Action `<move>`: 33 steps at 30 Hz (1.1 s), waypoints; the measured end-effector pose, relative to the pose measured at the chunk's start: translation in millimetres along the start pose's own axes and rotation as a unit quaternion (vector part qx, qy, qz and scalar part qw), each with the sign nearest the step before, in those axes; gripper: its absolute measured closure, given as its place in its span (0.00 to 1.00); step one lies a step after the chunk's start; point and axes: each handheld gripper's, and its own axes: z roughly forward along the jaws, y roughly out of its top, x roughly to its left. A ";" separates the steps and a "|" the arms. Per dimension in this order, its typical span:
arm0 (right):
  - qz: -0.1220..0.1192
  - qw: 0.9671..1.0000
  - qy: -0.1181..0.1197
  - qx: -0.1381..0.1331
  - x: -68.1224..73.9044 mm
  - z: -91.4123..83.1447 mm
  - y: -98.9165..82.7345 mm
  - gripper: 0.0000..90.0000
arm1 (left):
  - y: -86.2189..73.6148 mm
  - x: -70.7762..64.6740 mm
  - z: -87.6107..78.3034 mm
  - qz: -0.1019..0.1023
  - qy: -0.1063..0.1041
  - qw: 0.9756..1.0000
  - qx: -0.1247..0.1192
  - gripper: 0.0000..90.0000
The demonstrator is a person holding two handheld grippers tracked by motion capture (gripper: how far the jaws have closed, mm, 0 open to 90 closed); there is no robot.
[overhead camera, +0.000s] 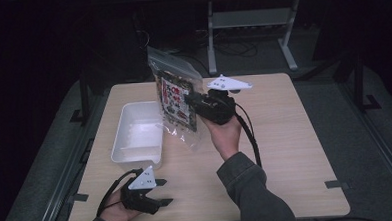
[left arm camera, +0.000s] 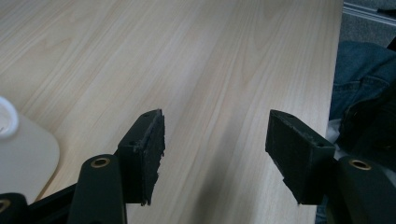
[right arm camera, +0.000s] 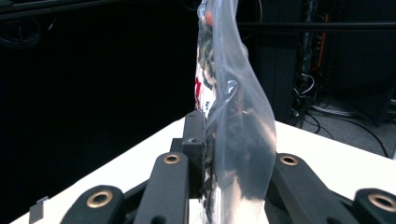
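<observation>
While clamped on the snack bag (overhead camera: 177, 102), the right tongs (overhead camera: 189, 102) hold it above the bench (overhead camera: 285, 136).
Left tongs (overhead camera: 163, 192) stand apart, empty, near the white tray (overhead camera: 135, 138).

A clear plastic snack bag (overhead camera: 176, 99) with a red, white and black printed label hangs upright above the wooden table (overhead camera: 285, 136), pinched between the right gripper's (overhead camera: 192, 101) jaws, beside a white bin (overhead camera: 135, 135).

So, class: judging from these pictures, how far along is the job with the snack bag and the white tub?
Done: the right tool has gripped the snack bag and holds it above the table. In hand: the bag hangs beside the white tub, not inside. Left: probably lowering it in. The left tool waits open.
</observation>
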 end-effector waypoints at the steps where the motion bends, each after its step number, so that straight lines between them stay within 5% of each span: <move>1: 0.000 1.000 0.001 -0.001 1.6 1.7 0.7 0.83 | -0.7 0.0 -0.7 0.000 0.001 1.000 0.000 0.41; 14: -0.008 1.000 0.009 -0.008 29.5 44.5 8.0 0.83 | -6.4 -1.3 -5.8 0.002 0.002 1.000 0.001 0.41; 33: -0.011 1.000 -0.020 0.005 50.1 104.8 -1.8 0.83 | -13.1 -0.2 -11.2 0.000 0.008 1.000 0.003 0.39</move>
